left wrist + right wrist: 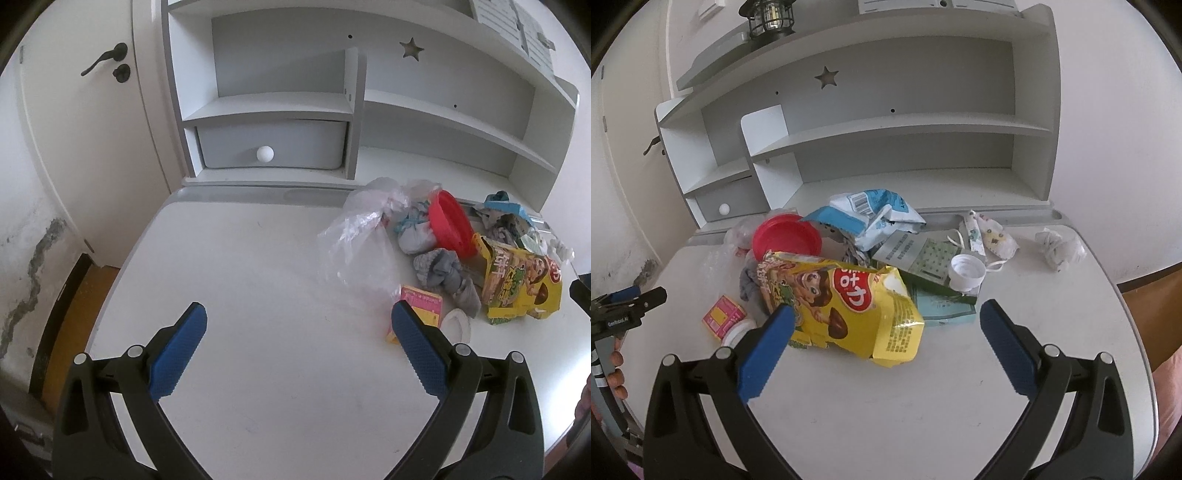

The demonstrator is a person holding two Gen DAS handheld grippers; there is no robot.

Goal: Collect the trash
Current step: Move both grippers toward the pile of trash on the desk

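A heap of trash lies on the white desk [886, 406]. In the right wrist view a yellow snack bag [849, 306] lies nearest, with a red lid [786, 236], a blue-white wrapper [871, 214], a green box [923, 258], a white cap [967, 271], a face mask [988, 236], a crumpled tissue [1058, 245] and a small pink box [722, 317]. My right gripper [886, 317] is open and empty over the bag's near end. My left gripper [297, 319] is open and empty, left of a clear plastic bag [358, 236], the pink box [423, 304] and the yellow bag [521, 284].
A white shelf unit [280, 103] with a drawer [269, 147] stands at the desk's back. A door [81, 129] is at the left. A grey crumpled cloth [443, 273] and the red lid [452, 221] sit in the heap. The left gripper's body shows in the right wrist view [628, 310].
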